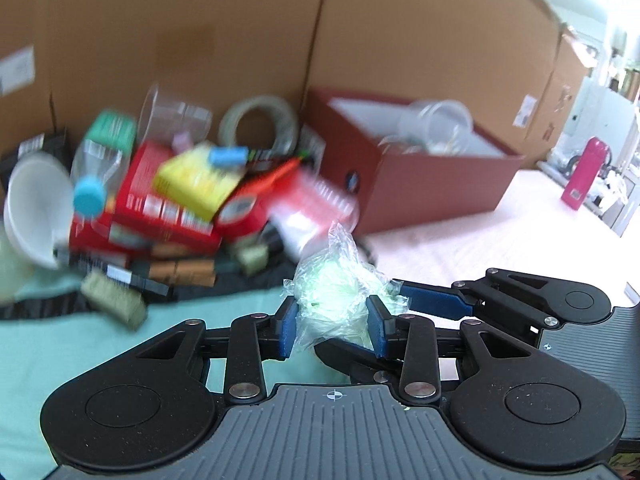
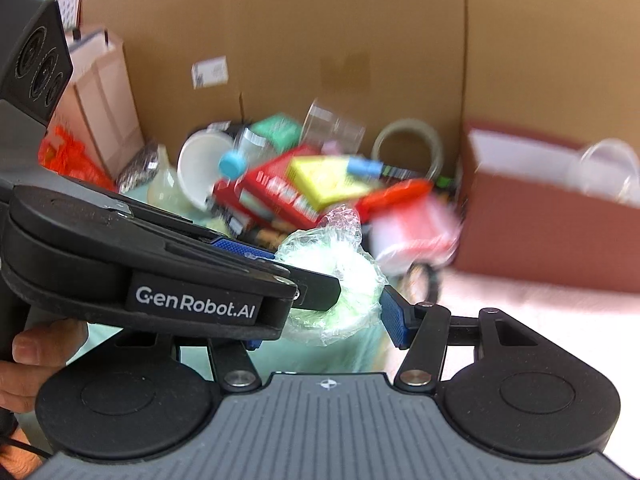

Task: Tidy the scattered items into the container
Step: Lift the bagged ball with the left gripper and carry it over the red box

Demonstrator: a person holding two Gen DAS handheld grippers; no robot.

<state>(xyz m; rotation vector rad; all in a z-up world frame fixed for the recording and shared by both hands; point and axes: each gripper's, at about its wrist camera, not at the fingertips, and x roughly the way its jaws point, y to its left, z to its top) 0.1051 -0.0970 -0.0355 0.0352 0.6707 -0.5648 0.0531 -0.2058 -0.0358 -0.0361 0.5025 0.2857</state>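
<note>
Our left tool (image 1: 333, 322) clamps a crinkled clear plastic bag of something pale green (image 1: 334, 296). Our right tool (image 2: 320, 322) brackets the same bag (image 2: 336, 280), its pads (image 2: 394, 320) not clearly pressing it. Ahead lies the blurred clutter pile (image 1: 180, 204); ahead-right stands the red box (image 1: 420, 184) holding clear cups (image 1: 440, 124).

You've got a pale pink table (image 1: 500, 216) carrying the red box (image 1: 420, 192), a teal cloth (image 1: 120, 340) under the blurred clutter pile (image 1: 168, 200), and a pink bottle (image 1: 582, 174)
</note>
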